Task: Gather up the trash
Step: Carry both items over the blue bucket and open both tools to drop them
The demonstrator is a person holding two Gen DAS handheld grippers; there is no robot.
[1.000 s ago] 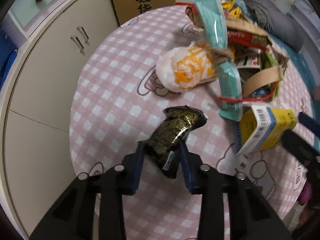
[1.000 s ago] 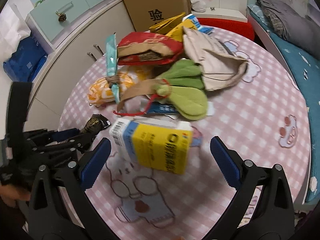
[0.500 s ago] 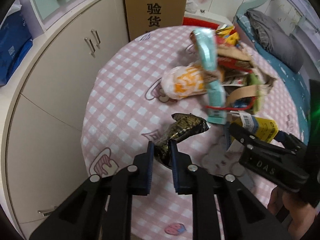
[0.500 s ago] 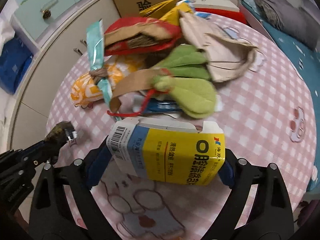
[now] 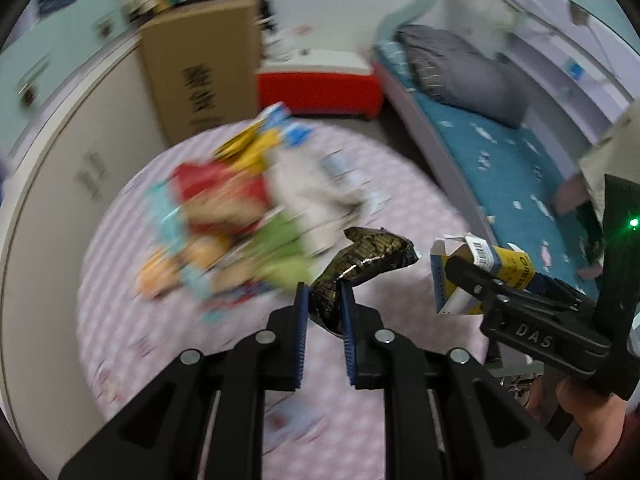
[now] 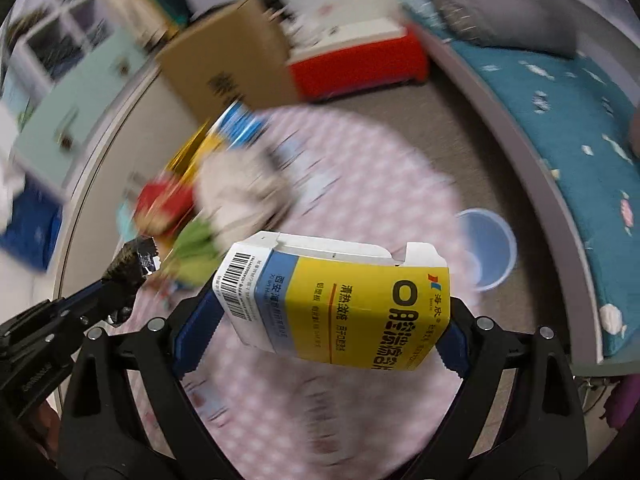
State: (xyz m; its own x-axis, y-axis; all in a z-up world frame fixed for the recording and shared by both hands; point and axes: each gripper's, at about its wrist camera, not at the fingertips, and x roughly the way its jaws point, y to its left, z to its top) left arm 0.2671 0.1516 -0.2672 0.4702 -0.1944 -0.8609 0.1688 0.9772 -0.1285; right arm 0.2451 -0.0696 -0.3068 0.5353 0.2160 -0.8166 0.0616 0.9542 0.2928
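Observation:
My left gripper (image 5: 325, 305) is shut on a crumpled black-and-gold wrapper (image 5: 366, 255), held up above the pink checked round table (image 5: 168, 344). My right gripper (image 6: 320, 322) is shut on a yellow, blue and white carton (image 6: 340, 300), gripped by its two ends and lifted off the table. In the left wrist view the right gripper (image 5: 460, 276) with the carton (image 5: 508, 268) hangs just to the right of the wrapper. In the right wrist view the left gripper (image 6: 120, 276) and the wrapper (image 6: 134, 260) show at the left. A blurred heap of wrappers and bags (image 5: 236, 224) lies on the table.
A light blue bucket (image 6: 486, 252) stands on the floor to the right of the table. Behind are a cardboard box (image 5: 200, 68), a red bin (image 5: 316, 88) and cupboards (image 5: 52, 184) at left. A bed (image 5: 500, 148) runs along the right. A hand (image 5: 588, 432) holds the right gripper.
Both grippers closed on their items and lifted them off the table: the left took the wrapper, the right the carton. Both views have swung up and to the right.

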